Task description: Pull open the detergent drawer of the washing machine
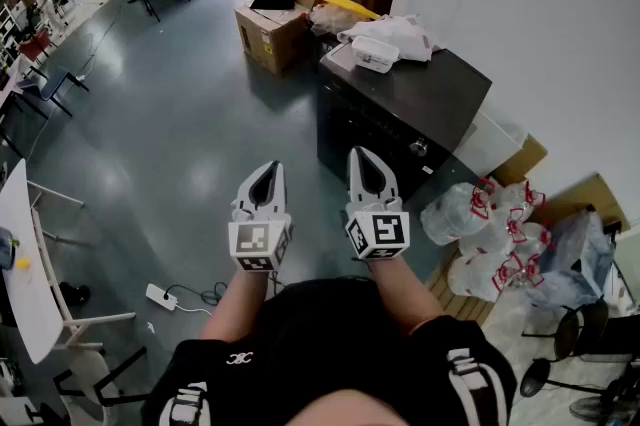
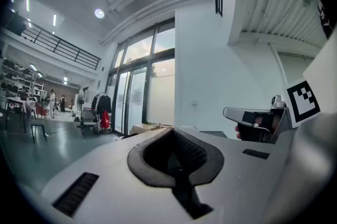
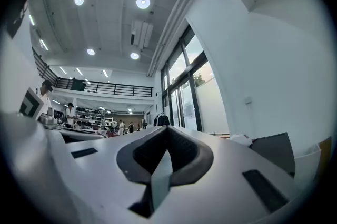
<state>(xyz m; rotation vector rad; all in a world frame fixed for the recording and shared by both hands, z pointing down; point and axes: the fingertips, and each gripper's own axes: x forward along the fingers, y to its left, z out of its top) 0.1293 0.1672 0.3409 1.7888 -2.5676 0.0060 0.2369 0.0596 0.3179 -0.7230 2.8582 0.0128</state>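
Head view: my left gripper [image 1: 268,168] and right gripper [image 1: 364,156] are both pinched shut on nothing, side by side near my chest. The dark washing machine [image 1: 400,109] stands farther off to the right, well apart from them. I cannot pick out its detergent drawer from here. I judge the risk is arriving with closed jaws and bumping the front, or catching the knob [image 1: 418,147] instead.

A white tub [image 1: 375,54] sits on the machine among white bags, contents unclear. Cardboard boxes [image 1: 272,32] lie beyond it. The clear sacks [image 1: 490,234] near right seem to hold bottles.

Left gripper view: the jaws meet, empty, with only the hall ahead.

Right gripper view: the tips are together, gripping nothing.
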